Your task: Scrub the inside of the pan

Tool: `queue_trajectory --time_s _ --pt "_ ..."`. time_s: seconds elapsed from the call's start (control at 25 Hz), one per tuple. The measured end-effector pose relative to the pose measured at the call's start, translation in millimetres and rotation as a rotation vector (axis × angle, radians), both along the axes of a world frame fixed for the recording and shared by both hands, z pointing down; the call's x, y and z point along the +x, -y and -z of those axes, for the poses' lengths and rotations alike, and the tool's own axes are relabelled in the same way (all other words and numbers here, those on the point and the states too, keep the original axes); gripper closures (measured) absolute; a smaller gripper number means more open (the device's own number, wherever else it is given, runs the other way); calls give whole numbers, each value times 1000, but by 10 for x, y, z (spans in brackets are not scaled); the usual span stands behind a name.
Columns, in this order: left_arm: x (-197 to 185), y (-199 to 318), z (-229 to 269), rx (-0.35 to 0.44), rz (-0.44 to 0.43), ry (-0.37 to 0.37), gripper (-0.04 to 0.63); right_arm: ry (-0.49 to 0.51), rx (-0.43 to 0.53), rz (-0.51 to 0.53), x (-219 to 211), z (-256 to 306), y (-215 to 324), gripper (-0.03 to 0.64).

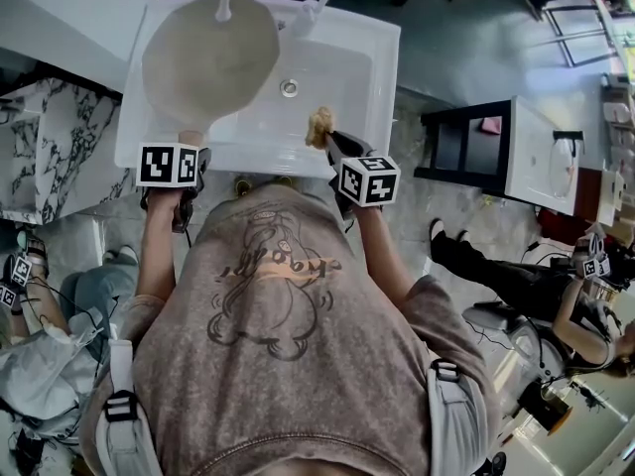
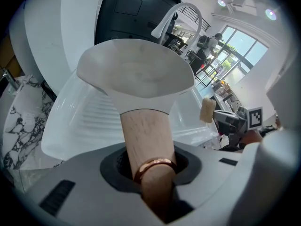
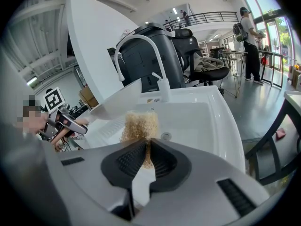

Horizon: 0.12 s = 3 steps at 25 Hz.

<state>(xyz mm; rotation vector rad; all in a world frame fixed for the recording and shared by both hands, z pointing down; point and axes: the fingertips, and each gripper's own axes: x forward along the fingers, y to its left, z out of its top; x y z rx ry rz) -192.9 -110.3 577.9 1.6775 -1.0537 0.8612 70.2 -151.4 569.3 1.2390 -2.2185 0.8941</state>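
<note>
Wooden handle [image 2: 143, 131] sits clamped in my left tool [image 2: 146, 173]; my right tool [image 3: 143, 157] pinches the scrubber [image 3: 138, 124], pan [image 1: 210, 58] lying to its left, handle toward me.

Head view: looks steeply down from above the shoulders, from well back, onto sink [image 1: 342, 77], pan [image 1: 208, 58], left gripper [image 1: 189, 142] and right gripper [image 1: 332, 142]. Left gripper view: sits tight against the pan handle [image 2: 146, 135], faces along it toward the faucet [image 2: 164, 25]. Right gripper view: looks close past the scrubber [image 3: 138, 124], across the sink. Shares sink, pan and faucet with both others.
</note>
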Motion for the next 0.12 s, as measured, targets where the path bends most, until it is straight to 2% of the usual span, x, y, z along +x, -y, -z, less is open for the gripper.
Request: queue_trajectory --time_s 0.12 --pt "10 -14 -7 -2 0 -2 472 0 0 0 15 -2 -11 572"
